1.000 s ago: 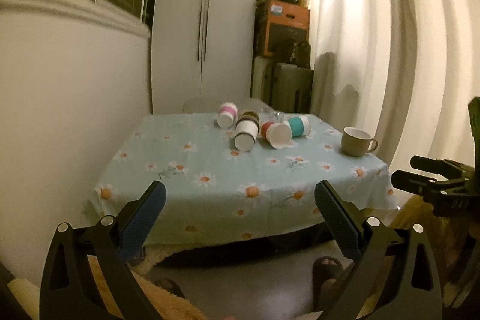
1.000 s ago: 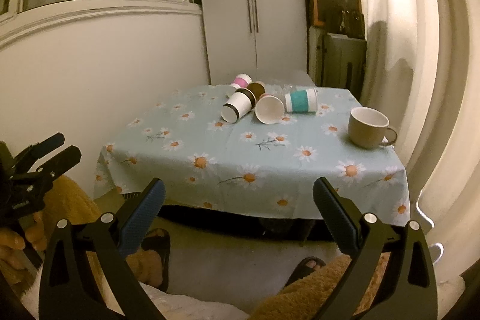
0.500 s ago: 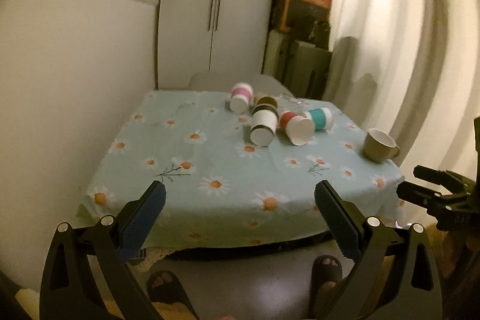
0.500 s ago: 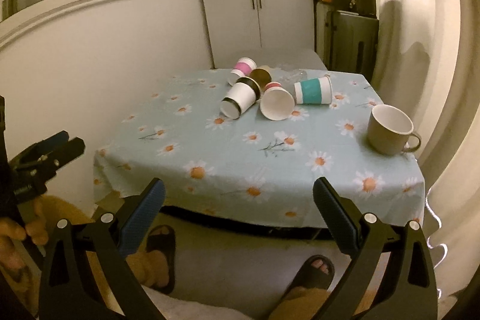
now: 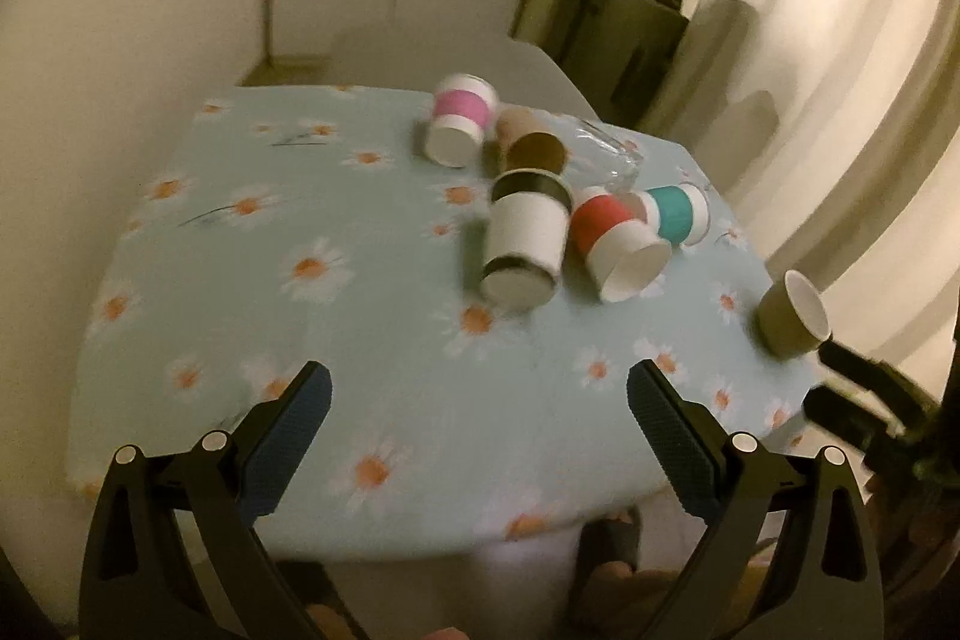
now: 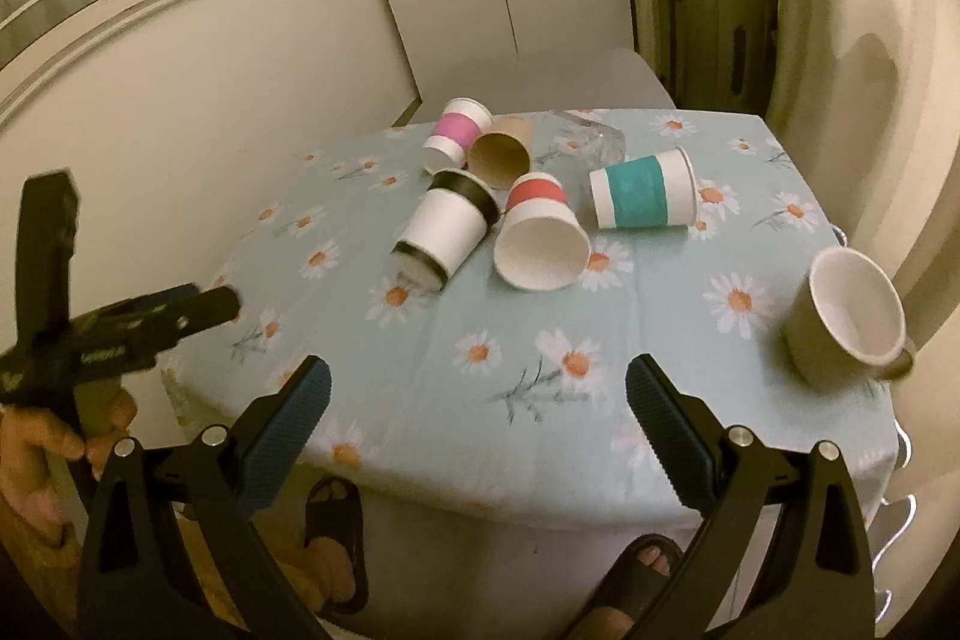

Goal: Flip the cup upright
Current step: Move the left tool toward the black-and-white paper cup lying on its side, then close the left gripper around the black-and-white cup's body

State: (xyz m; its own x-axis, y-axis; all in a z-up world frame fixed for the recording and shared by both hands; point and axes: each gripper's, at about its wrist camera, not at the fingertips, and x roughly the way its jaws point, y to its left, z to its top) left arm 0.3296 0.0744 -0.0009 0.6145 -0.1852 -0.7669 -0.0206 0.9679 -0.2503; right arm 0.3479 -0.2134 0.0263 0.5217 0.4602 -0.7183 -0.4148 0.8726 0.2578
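Note:
Several paper cups lie on their sides in a cluster on the daisy tablecloth [image 5: 360, 316]: a black-banded white cup [image 5: 525, 241] [image 6: 447, 229], a red-banded cup [image 5: 618, 244] [image 6: 540, 238], a teal-banded cup [image 5: 675, 214] [image 6: 642, 193], a pink-banded cup [image 5: 459, 121] [image 6: 454, 133] and a brown cup [image 5: 531, 145] [image 6: 501, 154]. A clear glass [image 6: 591, 139] lies behind them. My left gripper [image 5: 479, 403] is open and empty above the table's near edge. My right gripper [image 6: 478, 400] is open and empty, also over the near edge.
An olive mug [image 6: 846, 319] [image 5: 792, 319] stands upright at the table's right edge. A white wall runs along the table's left side, a wardrobe and stacked boxes stand behind, and a curtain hangs on the right. Sandalled feet [image 6: 336, 532] show below the table.
Both grippers have moved forward and higher, so they look down on the table from closer. The cups and mug have not moved. Both grippers stay open.

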